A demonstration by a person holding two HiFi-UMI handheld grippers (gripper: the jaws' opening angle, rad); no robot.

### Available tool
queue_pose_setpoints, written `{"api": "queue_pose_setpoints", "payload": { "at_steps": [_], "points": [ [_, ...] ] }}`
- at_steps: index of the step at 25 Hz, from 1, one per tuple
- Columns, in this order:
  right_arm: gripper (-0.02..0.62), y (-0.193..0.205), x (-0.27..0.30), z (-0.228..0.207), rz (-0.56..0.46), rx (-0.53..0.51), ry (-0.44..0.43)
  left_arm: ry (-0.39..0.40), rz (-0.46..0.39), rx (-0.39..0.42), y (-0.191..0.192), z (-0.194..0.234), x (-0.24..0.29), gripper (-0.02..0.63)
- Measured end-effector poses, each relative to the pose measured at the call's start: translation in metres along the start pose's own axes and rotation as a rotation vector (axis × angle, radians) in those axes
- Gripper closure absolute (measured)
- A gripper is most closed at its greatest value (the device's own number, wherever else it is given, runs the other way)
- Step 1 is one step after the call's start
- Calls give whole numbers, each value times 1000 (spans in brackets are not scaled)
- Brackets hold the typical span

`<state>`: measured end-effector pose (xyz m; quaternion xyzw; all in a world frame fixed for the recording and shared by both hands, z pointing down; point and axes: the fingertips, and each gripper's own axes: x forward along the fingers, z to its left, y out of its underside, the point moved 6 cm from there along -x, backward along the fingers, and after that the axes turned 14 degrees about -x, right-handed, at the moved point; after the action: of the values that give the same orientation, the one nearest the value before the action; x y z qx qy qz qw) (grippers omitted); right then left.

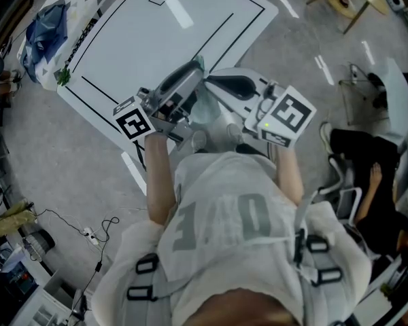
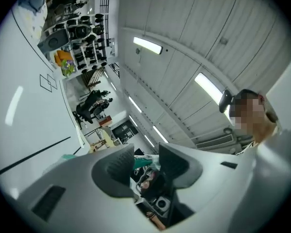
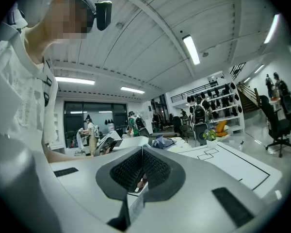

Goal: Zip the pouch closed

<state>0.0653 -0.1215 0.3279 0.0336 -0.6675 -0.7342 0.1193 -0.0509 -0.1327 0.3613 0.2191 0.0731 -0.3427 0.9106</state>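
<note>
Pouch (image 1: 49, 31): blue-white, laid at far left corner of table (image 1: 190, 26), well apart from both grippers; zip state not discernible. Left gripper (image 2: 146, 160): jaws apart, nothing clamped; small teal bit seen at tips, unidentified. Right gripper (image 3: 141, 165): jaws pressed together. Both held side by side before person (image 1: 224, 209).

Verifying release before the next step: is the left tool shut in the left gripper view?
No: the left tool has its two pads standing clearly apart, with an open gap between them.
</note>
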Motion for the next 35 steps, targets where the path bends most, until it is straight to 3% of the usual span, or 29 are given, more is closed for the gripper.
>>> {"api": "queue_pose_setpoints", "payload": {
  "at_steps": [9, 15, 24, 30, 35],
  "points": [
    [584, -4, -9, -6, -23, 13, 44, 47, -81, 19, -7, -7, -10, 525],
    [584, 1, -9, -6, 25, -29, 67, 108, -101, -8, -6, -12, -9, 528],
    [584, 1, -8, 1, 30, -44, 69, -71, -13, 115, 8, -2, -6, 526],
    [584, 0, -9, 5, 48, -84, 55, -59, 7, 22, 10, -2, -1, 565],
    [584, 3, -8, 10, 142, -137, -3, -106, 40, -3, 9, 5, 1, 574]
  ]
}}
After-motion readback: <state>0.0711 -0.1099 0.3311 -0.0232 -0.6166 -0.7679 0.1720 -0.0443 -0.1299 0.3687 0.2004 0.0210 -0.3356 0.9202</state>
